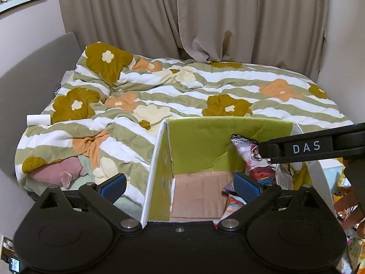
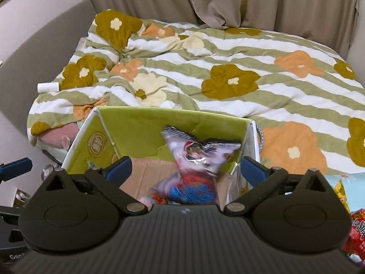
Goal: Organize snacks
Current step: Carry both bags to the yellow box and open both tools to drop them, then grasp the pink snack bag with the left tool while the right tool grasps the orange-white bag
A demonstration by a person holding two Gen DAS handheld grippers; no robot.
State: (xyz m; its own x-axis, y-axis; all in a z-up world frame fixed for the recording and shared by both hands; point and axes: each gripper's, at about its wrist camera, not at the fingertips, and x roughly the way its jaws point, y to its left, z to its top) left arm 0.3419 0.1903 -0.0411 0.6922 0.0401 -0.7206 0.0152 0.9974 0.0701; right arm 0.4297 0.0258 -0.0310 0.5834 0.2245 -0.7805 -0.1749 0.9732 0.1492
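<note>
An open box (image 1: 200, 146) with green inner walls and a brown cardboard floor stands on the bed. A colourful snack bag (image 1: 248, 157) stands upright in its right part, against the right wall. My left gripper (image 1: 180, 182) is open and empty, its fingers straddling the box's left wall. In the right wrist view the same snack bag (image 2: 194, 159) looks blurred inside the box (image 2: 136, 127). It lies between the wide-apart fingers of my right gripper (image 2: 186, 166), and neither pad touches it. More wrappers (image 2: 155, 198) lie on the box floor.
The bed carries a striped quilt (image 1: 182, 91) with a flower print. On its left edge lie a white roll (image 1: 38, 119) and a pink plush toy (image 1: 61, 171). More snack packs (image 2: 358, 233) are heaped at the right. Curtains hang behind the bed.
</note>
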